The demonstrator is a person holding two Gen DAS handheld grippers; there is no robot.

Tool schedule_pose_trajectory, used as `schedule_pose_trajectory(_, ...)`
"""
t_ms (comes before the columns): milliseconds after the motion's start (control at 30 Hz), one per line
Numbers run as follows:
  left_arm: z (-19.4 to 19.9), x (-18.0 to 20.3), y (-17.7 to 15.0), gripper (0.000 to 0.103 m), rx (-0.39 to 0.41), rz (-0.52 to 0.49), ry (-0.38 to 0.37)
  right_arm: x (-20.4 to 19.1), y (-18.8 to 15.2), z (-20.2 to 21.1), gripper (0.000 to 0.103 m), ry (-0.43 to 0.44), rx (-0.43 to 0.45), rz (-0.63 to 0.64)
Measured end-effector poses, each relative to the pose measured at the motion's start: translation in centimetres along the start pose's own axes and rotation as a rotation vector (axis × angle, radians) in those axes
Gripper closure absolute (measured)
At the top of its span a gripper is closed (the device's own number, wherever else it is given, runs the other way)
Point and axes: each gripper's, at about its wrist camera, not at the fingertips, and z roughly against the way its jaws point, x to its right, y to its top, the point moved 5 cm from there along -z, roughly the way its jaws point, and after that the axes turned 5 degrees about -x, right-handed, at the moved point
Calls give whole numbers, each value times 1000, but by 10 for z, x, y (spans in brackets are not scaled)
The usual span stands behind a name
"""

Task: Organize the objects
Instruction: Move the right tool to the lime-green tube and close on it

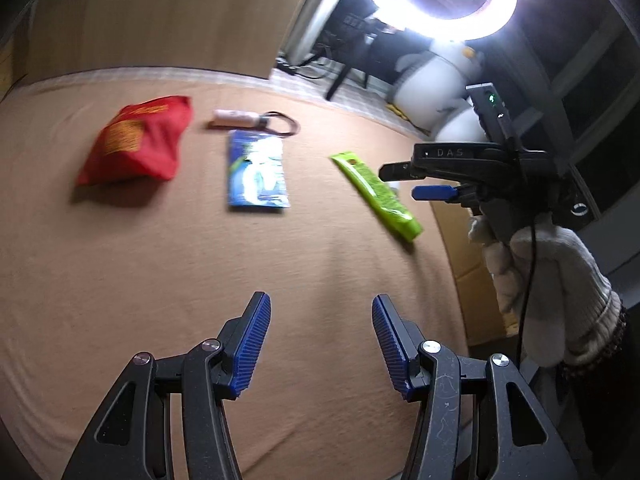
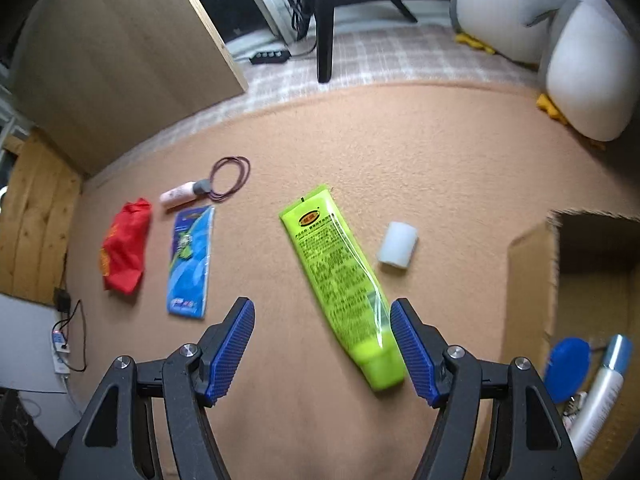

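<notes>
Right gripper (image 2: 322, 344) hovers over the tan cloth (image 2: 440, 152), jaws spread wide, nothing between them; the green tube (image 2: 340, 276) lies flat just ahead, cap end beside the right-hand pad. Left gripper (image 1: 321, 344) likewise stands spread and empty, well short of any item. Remaining on the cloth: white cap (image 2: 397, 245) just right of the tube, blue packet (image 2: 190, 262), red pouch (image 2: 124, 246), pink vial (image 2: 178, 194) with a dark cord loop (image 2: 231, 178). Box (image 2: 532, 280) sits at the right edge of the cloth, already holding a blue lid (image 2: 568, 368) and a white bottle (image 2: 600, 392). Judgement: tube is the likely next pick for the right gripper. Risks: the tube lies diagonal to the jaws, so a close without rotating first may pinch one edge and spin it; the glossy, soft body may slip or squeeze; a sideways nudge could knock the white cap away. Motion blur in the left view limits detail there.
</notes>
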Motion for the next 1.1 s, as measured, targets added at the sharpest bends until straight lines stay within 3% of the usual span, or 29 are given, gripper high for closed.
schedule_pose_trajectory(200,9,-25,-4,46,4,40,6,0,6,-26,36,-56,-38,2)
schedule_pose_trajectory(433,9,-26,-4,46,2,42,4,0,4,-37,37,-84,-59,6)
schedule_pose_trajectory(700,4,-23,-2,46,-8,34,0,-6,-11,-38,64,-81,-62,21)
schedule_pose_trajectory(867,-1,-22,-2,46,-17,26,1,-17,-29,-36,66,-71,-63,48)
schedule_pose_trajectory(1100,-11,-13,-8,46,-47,-8,-4,-37,-71,-33,69,15,-85,40)
